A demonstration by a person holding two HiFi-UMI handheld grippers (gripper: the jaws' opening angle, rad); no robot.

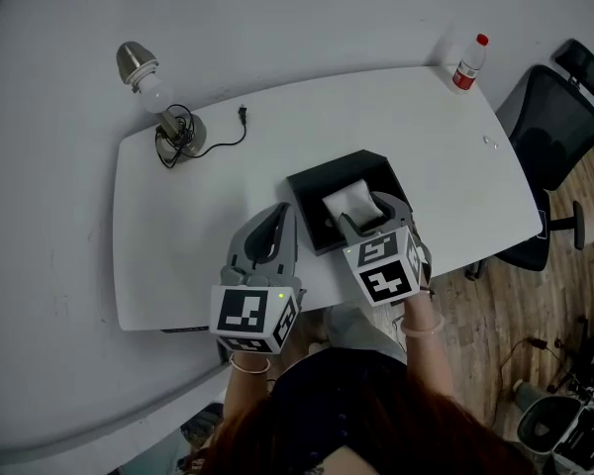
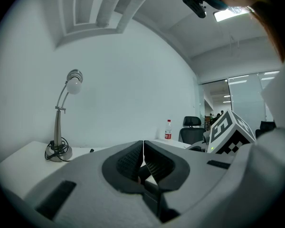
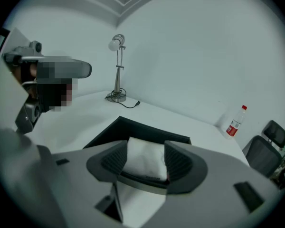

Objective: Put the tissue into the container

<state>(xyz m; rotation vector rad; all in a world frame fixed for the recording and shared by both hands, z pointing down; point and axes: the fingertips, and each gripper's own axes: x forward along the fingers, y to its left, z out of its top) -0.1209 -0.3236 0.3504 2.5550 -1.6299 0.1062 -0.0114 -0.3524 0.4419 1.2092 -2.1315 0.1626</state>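
White, soft folded tissue [image 3: 143, 152] sits pinched between the ribbed dark pads of the grey right tongs [image 3: 146, 163]; seen from the head view it lies within the outline of the black rectangular open-topped container [image 1: 317, 194], which holds nothing else; that container stands by the near edge of the smooth white round-cornered worktop [image 1: 396, 117], right of its middle; the right tongs tilt downward over the container's near wall; the left tongs [image 2: 143, 158] are pressed together on nothing, roughly level, just left of the container; a silver gooseneck lamp [image 1: 163, 107] stands at the far left corner, a red-capped clear plastic bottle [image 1: 467, 64] at the far right corner.
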